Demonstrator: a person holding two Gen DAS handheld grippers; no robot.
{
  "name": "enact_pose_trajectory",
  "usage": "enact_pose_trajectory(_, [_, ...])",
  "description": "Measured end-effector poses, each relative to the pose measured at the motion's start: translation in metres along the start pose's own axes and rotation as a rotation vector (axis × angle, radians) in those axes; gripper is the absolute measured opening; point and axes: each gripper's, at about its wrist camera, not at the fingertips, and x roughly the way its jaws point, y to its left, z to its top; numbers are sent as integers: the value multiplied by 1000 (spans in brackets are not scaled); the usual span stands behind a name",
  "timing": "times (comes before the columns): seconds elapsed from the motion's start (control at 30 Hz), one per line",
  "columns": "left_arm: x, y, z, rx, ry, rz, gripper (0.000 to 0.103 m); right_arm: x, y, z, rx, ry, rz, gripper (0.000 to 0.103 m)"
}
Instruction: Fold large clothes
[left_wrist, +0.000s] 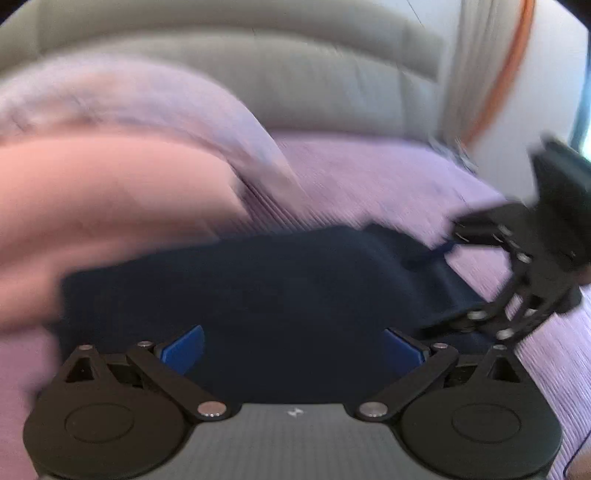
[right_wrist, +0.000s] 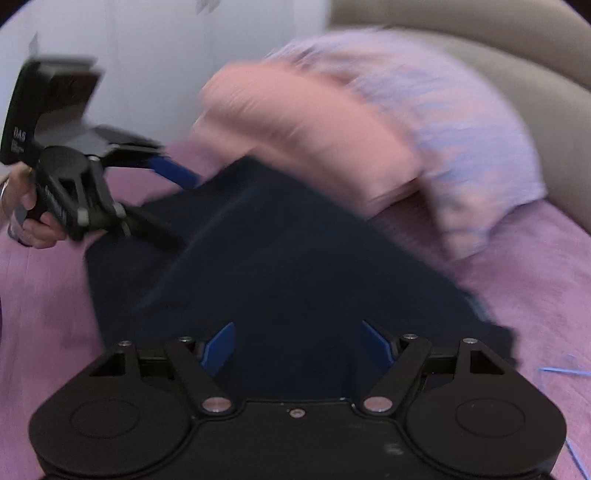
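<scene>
A dark navy garment (left_wrist: 258, 295) lies folded on the purple bedspread (left_wrist: 369, 177); it also shows in the right wrist view (right_wrist: 266, 266). My left gripper (left_wrist: 291, 347) is open, its blue pads spread wide just above the garment's near edge. My right gripper (right_wrist: 299, 347) is open too, hovering over the garment's near end. In the left wrist view the right gripper (left_wrist: 454, 280) sits at the garment's right edge. In the right wrist view the left gripper (right_wrist: 177, 206) sits at the garment's far left edge. Both views are motion-blurred.
A pink pillow (right_wrist: 303, 122) and a lavender pillow (right_wrist: 461, 129) lie at the head of the bed, against a beige padded headboard (left_wrist: 295, 74). A curtain with an orange stripe (left_wrist: 498, 74) hangs at the right. A thin blue strip (right_wrist: 561, 369) lies on the bedspread.
</scene>
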Motion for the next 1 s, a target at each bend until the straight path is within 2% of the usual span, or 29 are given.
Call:
enact_pose_trajectory(0.03, [18,-5,-13,-8,70,-28,103,14,5,-6,-20,56,-27,92])
enact_pose_trajectory(0.07, [34,-6,-28,-4,120,-26,103,29,8,-15,-35,123,-71,102])
enact_pose_trajectory(0.1, [42,-5,-42,4,119,-2,103,41,8,-26,-24,157,-107,103])
enact_pose_trajectory(0.13, [38,-1,-55,16,50,-13,103,43,5,-36,26,122,-101,103])
enact_pose_trajectory(0.17, [32,5,-63,2,15,-25,103,40,1,-44,58,86,-92,103])
enact_pose_trajectory(0.23, [23,24,-75,-44,28,17,103,32,-7,-51,90,64,-65,103])
enact_pose_trajectory(0.3, [10,35,-89,10,41,96,103,27,-17,-58,114,51,-31,103])
enact_pose_trajectory(0.43, [-14,46,-101,49,92,125,103,19,-31,-63,128,55,21,103])
enact_pose_trajectory(0.57, [-28,54,-109,57,111,182,103,3,-39,-78,128,56,27,103])
enact_pose_trajectory(0.6, [-32,56,-111,44,117,197,103,-1,-39,-84,114,75,5,103])
enact_pose_trajectory(0.67, [-46,60,-117,1,138,238,103,0,-30,-92,-10,203,-121,103])
enact_pose_trajectory(0.7, [-54,61,-116,-24,137,237,103,-3,-24,-94,-65,241,-162,103])
enact_pose_trajectory(0.73, [-62,59,-115,-46,127,232,103,-11,-23,-90,-43,245,-168,101])
enact_pose_trajectory(0.8, [-76,54,-105,-79,84,198,103,-32,-23,-76,78,125,-99,100])
enact_pose_trajectory(0.87, [-83,41,-89,-72,24,140,103,-46,-13,-53,101,-16,-31,100])
enact_pose_trajectory(0.93, [-79,22,-76,-34,1,64,103,-33,8,-32,9,-18,9,101])
enact_pose_trajectory(1.0, [-59,4,-70,18,28,27,103,-1,29,-15,-71,40,41,101])
